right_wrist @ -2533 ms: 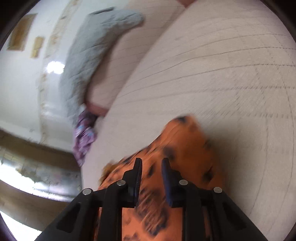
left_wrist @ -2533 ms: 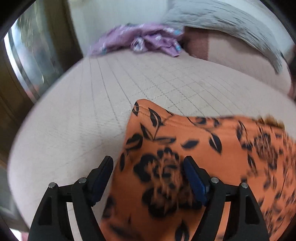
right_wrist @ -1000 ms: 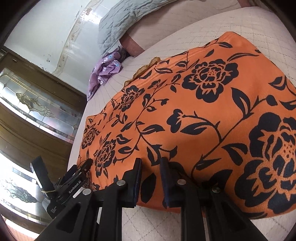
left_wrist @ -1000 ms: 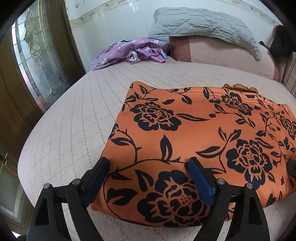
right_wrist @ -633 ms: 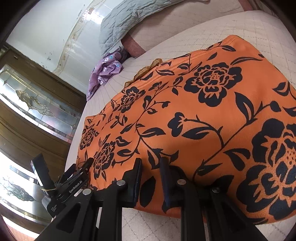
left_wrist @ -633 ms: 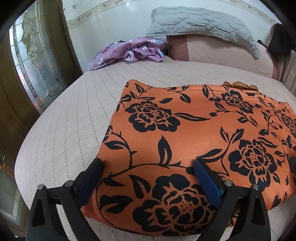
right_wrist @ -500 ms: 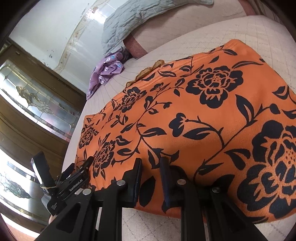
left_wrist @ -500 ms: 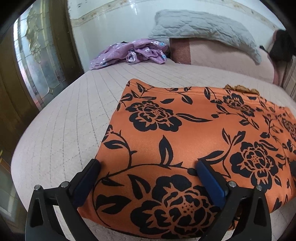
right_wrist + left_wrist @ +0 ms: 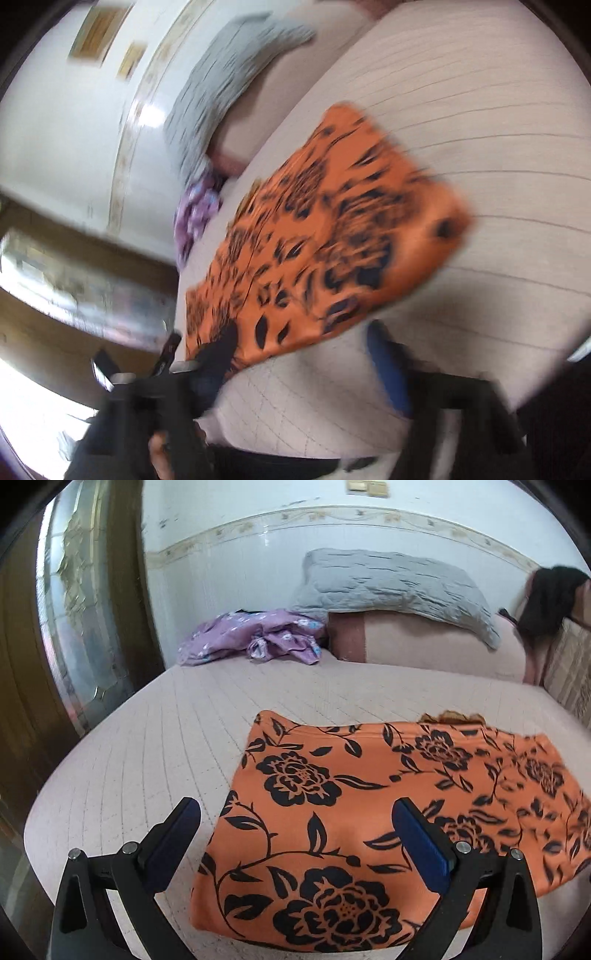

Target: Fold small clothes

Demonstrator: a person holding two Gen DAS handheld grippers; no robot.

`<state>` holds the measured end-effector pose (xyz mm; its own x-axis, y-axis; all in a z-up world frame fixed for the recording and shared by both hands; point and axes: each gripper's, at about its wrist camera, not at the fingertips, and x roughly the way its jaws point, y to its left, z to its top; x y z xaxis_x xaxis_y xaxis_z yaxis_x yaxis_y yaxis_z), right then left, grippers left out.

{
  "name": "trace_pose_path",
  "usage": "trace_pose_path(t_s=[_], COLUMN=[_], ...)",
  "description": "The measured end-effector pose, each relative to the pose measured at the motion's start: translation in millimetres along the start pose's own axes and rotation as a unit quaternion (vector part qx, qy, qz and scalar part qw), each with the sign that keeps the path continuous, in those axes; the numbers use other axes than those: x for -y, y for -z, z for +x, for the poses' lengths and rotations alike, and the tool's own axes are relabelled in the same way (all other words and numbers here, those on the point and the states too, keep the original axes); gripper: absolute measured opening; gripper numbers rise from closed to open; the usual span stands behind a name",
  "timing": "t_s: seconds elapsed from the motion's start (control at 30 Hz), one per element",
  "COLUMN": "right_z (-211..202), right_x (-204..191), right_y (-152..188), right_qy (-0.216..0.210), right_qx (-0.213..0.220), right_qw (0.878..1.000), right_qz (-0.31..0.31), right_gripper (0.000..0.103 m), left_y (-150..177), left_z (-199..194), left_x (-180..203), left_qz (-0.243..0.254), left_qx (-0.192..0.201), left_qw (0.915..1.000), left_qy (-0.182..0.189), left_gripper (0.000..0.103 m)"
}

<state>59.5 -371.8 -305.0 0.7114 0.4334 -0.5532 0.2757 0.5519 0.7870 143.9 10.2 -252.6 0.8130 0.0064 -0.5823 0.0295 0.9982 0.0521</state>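
Note:
An orange garment with black flowers [image 9: 369, 805] lies folded flat on the pinkish quilted bed [image 9: 147, 746]. My left gripper [image 9: 299, 830] is open and empty, its blue-padded fingers above the garment's near left part. In the blurred right wrist view the same garment [image 9: 332, 229] lies ahead of my right gripper [image 9: 303, 350], which is open, empty and drawn back from the near edge. The left gripper [image 9: 162, 365] shows at the garment's left corner there.
A crumpled purple garment [image 9: 255, 638] lies at the far edge of the bed by the wall. A grey quilted pillow [image 9: 388, 583] rests on a pink bolster [image 9: 436, 646]. A wooden door with patterned glass [image 9: 74, 609] stands left of the bed.
My right gripper has opened, let go of the garment's edge and pulled back with fast motion. My left gripper has lifted and drawn back, still open. The garment stays flat.

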Motion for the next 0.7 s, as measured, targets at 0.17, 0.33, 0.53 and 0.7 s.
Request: trace_pose_path(t_s=[0.17, 0.33, 0.53, 0.7], right_z=[-13, 2, 23, 26], right_x=[23, 45, 48, 40], right_y=[-13, -26, -48, -52], right_qy=[-0.005, 0.013, 0.036, 0.051], right_qx=[0.027, 0.047, 0.077, 0.078], right_qw=[0.998, 0.992, 0.989, 0.991], right_qz=[0.058, 0.117, 0.119, 0.092], right_gripper=[0.076, 0.072, 0.027, 0.021], left_y=[-5, -1, 9, 18], left_z=[15, 17, 42, 62], left_x=[1, -3, -15, -24], left_qz=[-0.018, -0.006, -0.005, -0.036], left_qx=[-0.055, -0.051, -0.100, -0.141], left_qw=[0.9983, 0.9980, 0.9931, 0.9891], left_qy=[-0.005, -0.037, -0.061, -0.023], left_gripper=[0.103, 0.103, 0.103, 0.103])
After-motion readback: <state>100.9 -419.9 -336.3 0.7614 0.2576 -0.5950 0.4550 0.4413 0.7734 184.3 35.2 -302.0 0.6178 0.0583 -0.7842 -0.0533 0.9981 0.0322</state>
